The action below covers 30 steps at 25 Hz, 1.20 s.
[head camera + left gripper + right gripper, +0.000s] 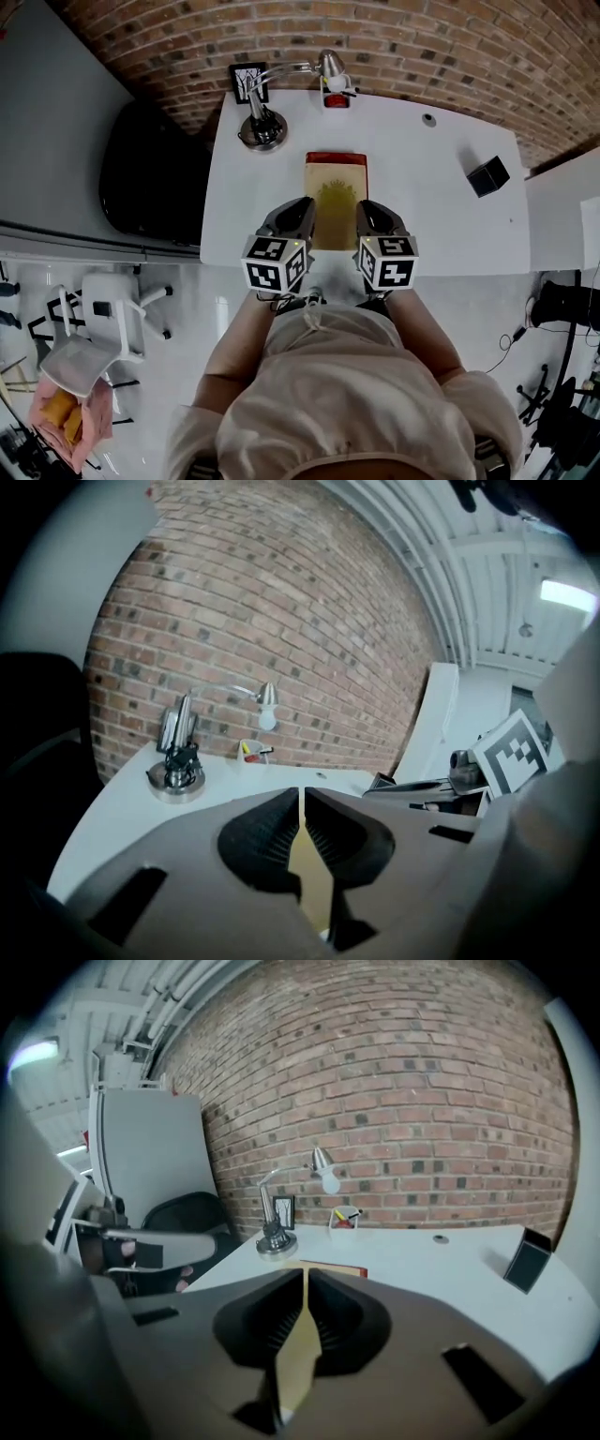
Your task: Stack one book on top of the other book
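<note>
**Below and between the fingers, a stack that one bump could undo**

Just under the fingers (pixel 258 841) lies the yellow book (pixel 336 202), flat on the red book (pixel 336 158). Only a strip of red shows, at the edge farthest from them. The stacking looks done.

Both the left gripper (pixel 301 808) and the right gripper (pixel 307 1288) have their pads pressed together and hold nothing. The yellow seen through each gap is the cover below. One gripper sits over each near corner of the top book.

The main risk, as I judge it, is a dip or sideways swing of either gripper. That could catch a near corner and skew or slide the yellow book off the red one. The top book may also sit slightly off-square, which would make a slip easier.

Ahead of the fingers, the white counter (pixel 422 206) carries a desk lamp (pixel 267 127), a small framed picture (pixel 248 80) and a pen cup (pixel 336 97). A black box (pixel 488 175) sits off to their right. Beyond is a brick wall (pixel 422 47), with a black chair (pixel 150 173) to the left.
</note>
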{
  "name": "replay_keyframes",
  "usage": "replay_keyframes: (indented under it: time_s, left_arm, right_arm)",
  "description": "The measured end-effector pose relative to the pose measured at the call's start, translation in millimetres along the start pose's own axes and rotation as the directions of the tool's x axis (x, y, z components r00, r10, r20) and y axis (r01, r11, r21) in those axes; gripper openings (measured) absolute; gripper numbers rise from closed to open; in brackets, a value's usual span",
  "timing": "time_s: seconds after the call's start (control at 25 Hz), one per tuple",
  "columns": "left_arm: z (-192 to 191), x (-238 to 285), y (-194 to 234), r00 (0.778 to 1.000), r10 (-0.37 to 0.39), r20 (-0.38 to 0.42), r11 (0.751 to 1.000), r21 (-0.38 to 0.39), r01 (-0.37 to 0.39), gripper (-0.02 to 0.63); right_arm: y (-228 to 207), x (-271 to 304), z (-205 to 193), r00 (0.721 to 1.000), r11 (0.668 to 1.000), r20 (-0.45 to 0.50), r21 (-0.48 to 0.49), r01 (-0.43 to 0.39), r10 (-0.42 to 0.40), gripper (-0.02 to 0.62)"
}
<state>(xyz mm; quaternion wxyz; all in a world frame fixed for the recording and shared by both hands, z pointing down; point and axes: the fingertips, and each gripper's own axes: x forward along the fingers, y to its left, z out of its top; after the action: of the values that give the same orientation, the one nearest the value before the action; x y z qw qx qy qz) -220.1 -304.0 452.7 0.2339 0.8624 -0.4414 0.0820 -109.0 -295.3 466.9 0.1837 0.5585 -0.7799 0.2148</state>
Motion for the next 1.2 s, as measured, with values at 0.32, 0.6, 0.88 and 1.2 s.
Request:
replay_keyframes:
  time_s: [0.32,0.6,0.88,1.2]
  left_arm:
    - [68.9,-33.1,-20.4,0.984,-0.065,0.168,0.993,0.104,0.048,0.02]
    - [93.3,-56.1,-28.4,0.964,-0.063,0.258,0.974,0.225,0.003,0.02]
    - [100.9,-65.4,-35.3,0.951,-0.081,0.3,0.967,0.253,0.002,0.02]
    - [90.1,-68.1,-33.1,0.958,-0.086,0.273,0.97,0.244,0.017,0.02]
  right_arm:
    - [26.0,-32.6,55.3,0.973,0.998,0.222,-0.009,-0.062,0.062,0.031]
    - [40.2,-66.5,87.0,0.931,0.985,0.364,-0.167,0.042,0.022,0.029]
    - [45.5,-82.2,91.9,0.915,0.984,0.402,-0.174,0.035,0.038,0.027]
    - [59.5,-83.6,84.4,0.917,0.983,0.394,-0.182,0.008,0.065,0.026]
